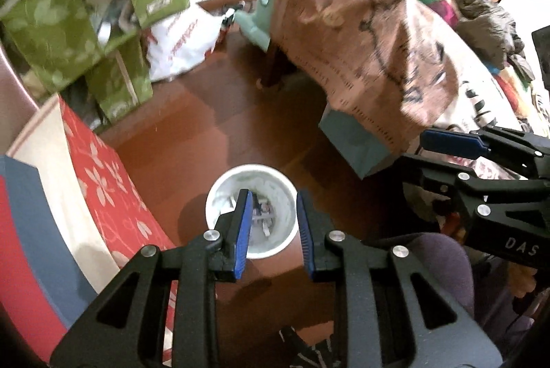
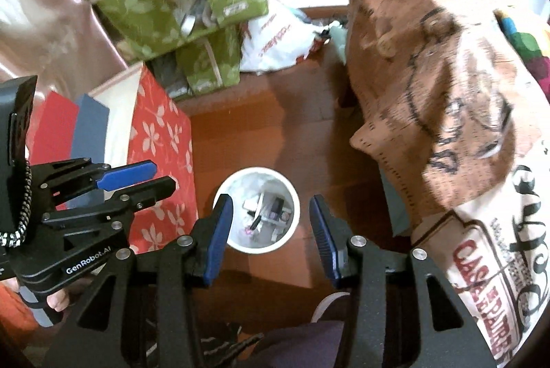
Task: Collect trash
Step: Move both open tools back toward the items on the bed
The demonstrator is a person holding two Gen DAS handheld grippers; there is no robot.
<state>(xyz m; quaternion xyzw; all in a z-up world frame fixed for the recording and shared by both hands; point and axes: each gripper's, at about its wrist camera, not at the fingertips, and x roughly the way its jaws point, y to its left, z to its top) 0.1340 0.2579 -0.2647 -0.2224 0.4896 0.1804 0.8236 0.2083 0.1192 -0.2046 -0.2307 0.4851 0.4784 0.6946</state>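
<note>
Left wrist view looks down on a wooden floor (image 1: 213,134) crowded at the edges, with a brown printed cloth (image 1: 371,34) draped from twelve to three o'clock and green leaf-patterned boxes (image 1: 62,24) stacked at ten. At six o'clock, the small white trash bin (image 1: 220,192) stands upright on the floor, lined with a thin white bag and already holding a few scraps. It looks light and easy to tip; the stiff rim seems the surest place to take hold, the liner being soft and slippery. Directly above it hang the left tool (image 1: 271,230) and the right tool (image 2: 268,237), each with blue pads spread and nothing between them. Readable print: "GenRobot.AI" and "DAS" on the tool bodies; "CASA" on a cream sack (image 2: 488,265) at four o'clock in the right wrist view.
</note>
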